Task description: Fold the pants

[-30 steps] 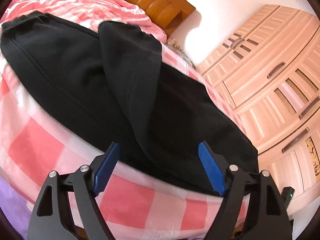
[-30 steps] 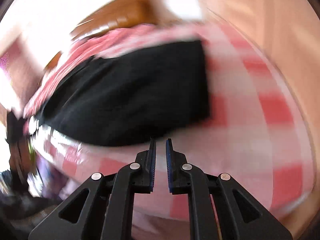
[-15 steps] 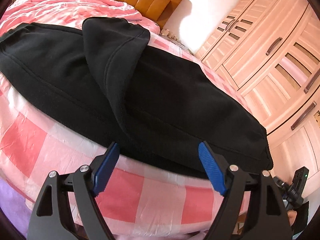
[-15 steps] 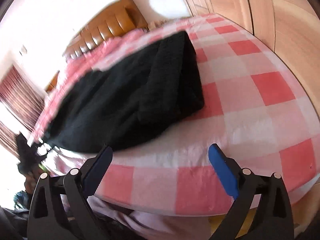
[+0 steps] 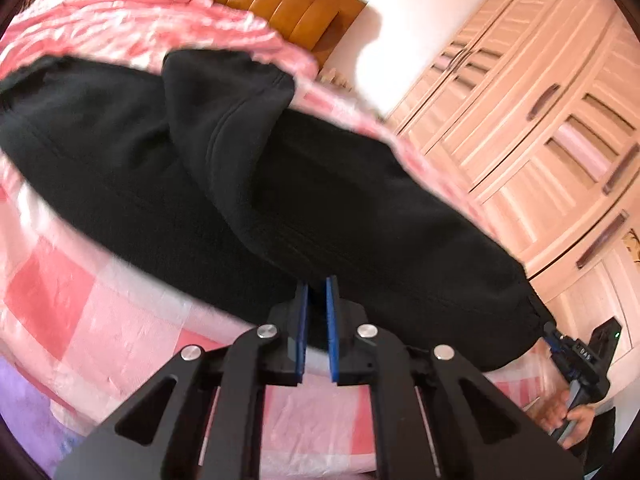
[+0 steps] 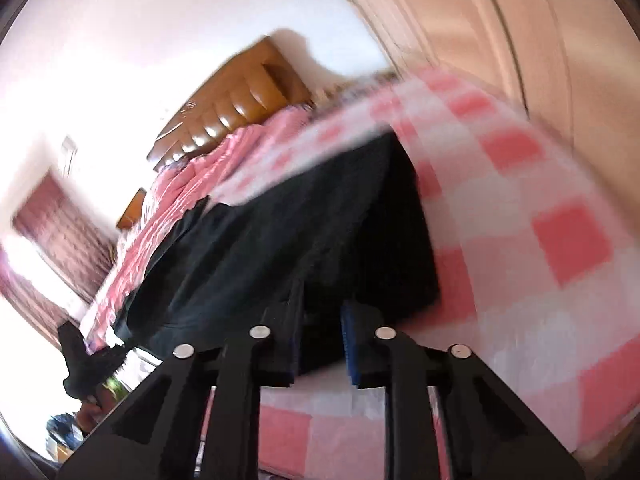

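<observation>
Black pants (image 5: 320, 208) lie across a pink checked bed (image 5: 100, 320), with one leg end folded back over the rest (image 5: 224, 92). My left gripper (image 5: 317, 292) is shut on the near edge of the pants. My right gripper (image 6: 322, 312) is closed on the near corner of the pants (image 6: 300, 232) at their other end; that view is blurred. The right gripper also shows in the left wrist view (image 5: 554, 338) at the pants' right end.
A brown padded headboard (image 5: 280, 0) and a rumpled pink quilt (image 5: 140, 20) are at the far end of the bed. A light wooden wardrobe (image 5: 540, 120) stands to the right. The bed's near edge (image 5: 280, 420) runs below my grippers.
Both grippers went from open to closed on the near edge of the pants. The right gripper moved in to the pants' corner.
</observation>
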Demonstrator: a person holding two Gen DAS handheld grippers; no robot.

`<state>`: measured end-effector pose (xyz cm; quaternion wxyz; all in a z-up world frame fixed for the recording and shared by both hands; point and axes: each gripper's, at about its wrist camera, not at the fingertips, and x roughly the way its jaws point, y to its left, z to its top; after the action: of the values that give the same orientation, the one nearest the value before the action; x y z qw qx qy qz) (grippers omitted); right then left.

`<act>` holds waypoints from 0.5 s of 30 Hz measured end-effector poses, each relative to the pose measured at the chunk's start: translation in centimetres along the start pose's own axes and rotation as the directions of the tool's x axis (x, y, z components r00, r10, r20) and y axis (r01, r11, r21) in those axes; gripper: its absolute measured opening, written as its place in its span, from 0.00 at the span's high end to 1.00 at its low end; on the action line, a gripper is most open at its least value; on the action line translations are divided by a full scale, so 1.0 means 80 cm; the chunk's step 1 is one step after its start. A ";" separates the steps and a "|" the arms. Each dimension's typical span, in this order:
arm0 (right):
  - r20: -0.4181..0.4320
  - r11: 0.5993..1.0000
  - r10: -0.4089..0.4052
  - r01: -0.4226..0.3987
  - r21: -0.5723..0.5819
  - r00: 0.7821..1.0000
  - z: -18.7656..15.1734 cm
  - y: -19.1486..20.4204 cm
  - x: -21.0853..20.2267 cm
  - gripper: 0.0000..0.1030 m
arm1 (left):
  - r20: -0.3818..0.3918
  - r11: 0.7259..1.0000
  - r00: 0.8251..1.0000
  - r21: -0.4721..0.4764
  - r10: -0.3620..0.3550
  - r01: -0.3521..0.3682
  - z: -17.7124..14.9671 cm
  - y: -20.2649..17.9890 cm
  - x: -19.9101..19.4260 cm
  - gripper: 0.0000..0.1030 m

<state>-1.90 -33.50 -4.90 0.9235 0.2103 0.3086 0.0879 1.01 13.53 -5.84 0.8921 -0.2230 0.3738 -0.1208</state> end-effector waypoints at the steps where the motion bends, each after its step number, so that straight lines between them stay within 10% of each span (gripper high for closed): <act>1: 0.017 0.999 -0.006 0.007 -0.036 1.000 0.008 0.008 -0.003 0.84 | 0.017 1.000 1.000 0.016 0.007 -0.007 0.000 -0.005 -0.004 0.92; 6: -0.079 0.993 -0.076 0.083 0.087 0.994 -0.002 -0.051 0.030 0.82 | -0.041 0.999 0.999 0.038 0.031 -0.030 -0.008 -0.012 0.016 0.92; 8: -0.090 0.988 -0.028 0.041 0.146 0.996 -0.015 -0.070 0.031 0.71 | -0.074 0.999 0.997 0.018 0.038 -0.037 -0.014 -0.005 0.025 0.91; 11: -0.064 0.987 -0.090 0.097 0.125 0.994 -0.014 -0.062 0.011 0.15 | -0.082 0.999 0.996 -0.004 0.034 -0.035 -0.015 0.004 0.025 0.79; 15: 0.024 0.994 -0.074 0.072 0.082 0.997 -0.004 -0.045 -0.016 0.11 | -0.037 0.999 0.999 -0.026 0.034 -0.035 -0.010 0.007 0.011 0.48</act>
<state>-3.00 -36.96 -6.06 0.9209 0.2374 0.3069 0.0385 1.09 13.43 -7.14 0.8841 -0.2260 0.3955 -0.1045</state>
